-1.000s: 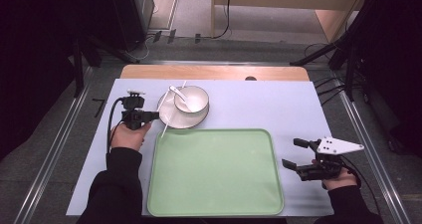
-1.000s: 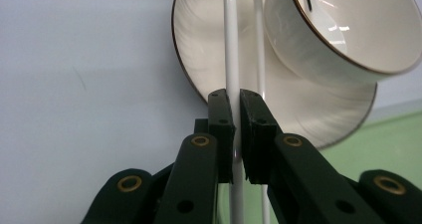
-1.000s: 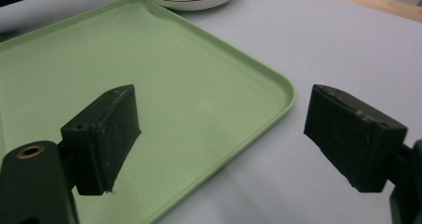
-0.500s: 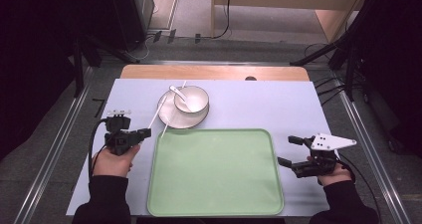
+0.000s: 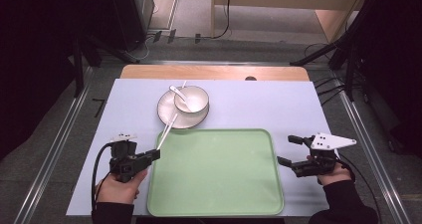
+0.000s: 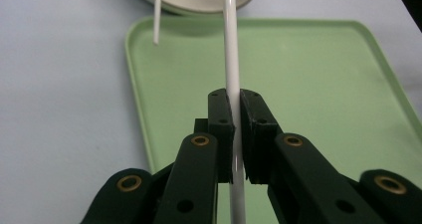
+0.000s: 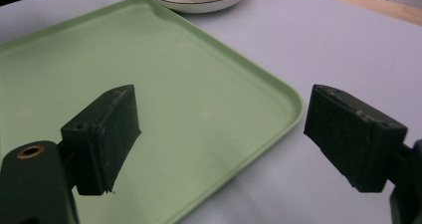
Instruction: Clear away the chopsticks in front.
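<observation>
left gripper carries a chopstick back toward the tray

since a second ago the left gripper has drawn back from the plate to the lower left of the frame, jaws clenched on one white chopstick, probably to lay it on the green tray. a second chopstick rests against the plate, beside the bowl with its spoon. right gripper waits released at lower right.

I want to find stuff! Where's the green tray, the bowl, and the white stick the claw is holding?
green tray (image 5: 219,184), high view, bare middle of its floor.
bowl (image 5: 191,98), high view, its inside.
white stick (image 6: 232,59), left gripper view, shaft above the jaws.
</observation>
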Motion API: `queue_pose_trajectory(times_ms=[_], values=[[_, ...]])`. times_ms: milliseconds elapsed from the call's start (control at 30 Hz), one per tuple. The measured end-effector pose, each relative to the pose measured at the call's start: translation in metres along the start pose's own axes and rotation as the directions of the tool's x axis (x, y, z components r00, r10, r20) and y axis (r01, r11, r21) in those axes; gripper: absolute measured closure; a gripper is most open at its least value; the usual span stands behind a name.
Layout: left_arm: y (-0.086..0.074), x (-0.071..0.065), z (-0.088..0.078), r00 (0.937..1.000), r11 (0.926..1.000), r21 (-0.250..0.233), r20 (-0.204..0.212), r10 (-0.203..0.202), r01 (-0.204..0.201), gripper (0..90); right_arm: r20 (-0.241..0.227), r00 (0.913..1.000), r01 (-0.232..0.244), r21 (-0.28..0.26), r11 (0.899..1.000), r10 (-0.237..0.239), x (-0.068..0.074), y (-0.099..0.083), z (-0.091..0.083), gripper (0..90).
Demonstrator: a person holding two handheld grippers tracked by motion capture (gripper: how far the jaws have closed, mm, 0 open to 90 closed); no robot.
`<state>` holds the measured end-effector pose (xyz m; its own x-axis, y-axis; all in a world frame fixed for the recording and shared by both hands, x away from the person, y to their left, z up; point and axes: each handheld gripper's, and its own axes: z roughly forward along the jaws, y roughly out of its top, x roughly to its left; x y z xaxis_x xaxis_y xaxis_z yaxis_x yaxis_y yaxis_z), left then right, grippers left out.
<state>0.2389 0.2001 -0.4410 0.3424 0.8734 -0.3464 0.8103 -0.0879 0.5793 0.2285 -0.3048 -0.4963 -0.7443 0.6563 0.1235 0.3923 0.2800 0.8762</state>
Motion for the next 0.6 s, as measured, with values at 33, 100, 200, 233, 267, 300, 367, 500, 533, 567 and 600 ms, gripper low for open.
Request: queue_pose_trajectory(times_ms=[33,100,200,233,267,300,367,500,533,567,600], values=[[-0.002,-0.003,0.002,0.9999,0.9999,0.008,-0.002,0.012,-0.012,85.0,0.001,1.0,0.002,-0.004,1.0,-0.002,0.0,0.0,0.0,14.4],[-0.005,-0.006,0.006,0.9998,0.9994,0.028,0.001,0.019,-0.019,85.1,0.005,1.0,-0.005,-0.012,1.0,0.005,-0.001,0.0,-0.001,14.4],[-0.01,-0.006,0.016,0.9997,0.9985,0.054,0.025,-0.005,0.004,85.1,0.003,1.0,-0.007,-0.01,1.0,0.007,0.0,0.0,-0.002,14.4],[-0.011,-0.005,0.019,0.9997,0.9979,0.064,0.024,-0.008,0.006,85.1,0.003,1.0,-0.006,-0.011,1.0,0.006,0.0,0.0,-0.002,14.4],[-0.012,-0.004,0.021,0.9995,0.9972,0.074,0.026,-0.016,0.014,85.1,0.003,1.0,-0.005,-0.01,1.0,0.005,0.0,0.0,-0.002,14.4],[-0.014,-0.003,0.022,0.9992,0.9967,0.079,0.032,-0.022,0.019,85.0,0.004,1.0,-0.003,-0.015,1.0,0.003,0.0,0.0,-0.003,14.4],[-0.018,-0.002,0.025,0.9994,0.9958,0.088,0.023,-0.028,0.026,85.0,0.007,1.0,-0.005,-0.019,1.0,0.005,-0.001,-0.001,-0.004,14.4],[-0.025,0.003,0.027,0.9988,0.9933,0.105,-0.006,-0.048,0.048,85.0,0.01,0.9999,-0.007,-0.021,1.0,0.007,-0.001,-0.001,-0.005,14.4],[-0.027,0.004,0.028,0.9982,0.9921,0.111,-0.006,-0.059,0.06,84.9,0.009,0.9999,-0.008,-0.02,1.0,0.008,-0.001,-0.002,-0.006,14.4],[-0.03,0.006,0.03,0.9979,0.9899,0.127,-0.015,-0.063,0.064,84.8,0.01,0.9999,-0.007,-0.019,1.0,0.007,-0.001,-0.001,-0.006,14.4],[-0.03,0.006,0.03,0.9979,0.9899,0.127,-0.015,-0.063,0.064,84.8,0.01,0.9999,-0.007,-0.019,1.0,0.007,-0.001,-0.001,-0.006,14.4]])
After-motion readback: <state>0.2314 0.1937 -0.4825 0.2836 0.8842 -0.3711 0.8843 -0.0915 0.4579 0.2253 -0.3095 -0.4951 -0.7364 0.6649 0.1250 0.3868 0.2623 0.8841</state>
